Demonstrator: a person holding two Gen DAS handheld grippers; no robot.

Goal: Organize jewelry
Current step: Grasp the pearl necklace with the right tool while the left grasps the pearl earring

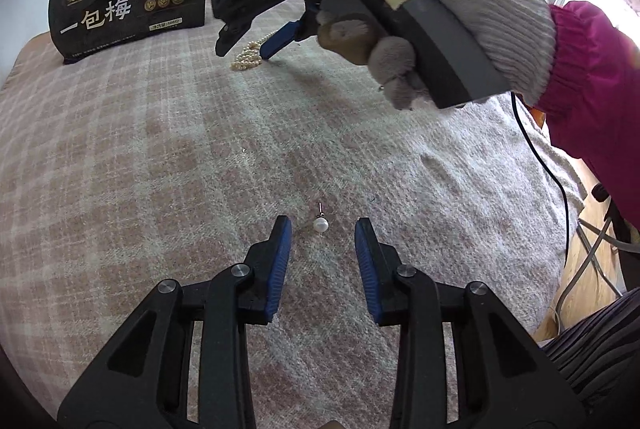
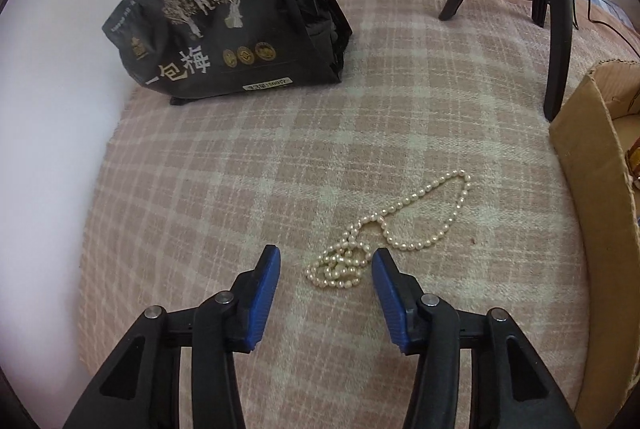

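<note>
A small pearl stud earring [image 1: 321, 223] lies on the pink checked blanket [image 1: 160, 157], just ahead of my left gripper [image 1: 323, 223]. That gripper is open, its blue pads either side of the earring and clear of it. A pearl necklace [image 2: 384, 233] lies in a loose heap on the blanket. My right gripper [image 2: 325, 252] hovers open over the bunched end, its pads not touching the beads. In the left wrist view the right gripper [image 1: 245, 51] is held by a gloved hand [image 1: 424, 9] above the necklace [image 1: 247, 56].
A black snack bag [image 2: 224, 41] with gold trees stands at the back left. A cardboard box [image 2: 596, 229] sits at the right edge. Black legs of a stand [image 2: 556, 29] rest on the blanket behind the necklace. A black cable [image 1: 548, 165] hangs off the bed's right side.
</note>
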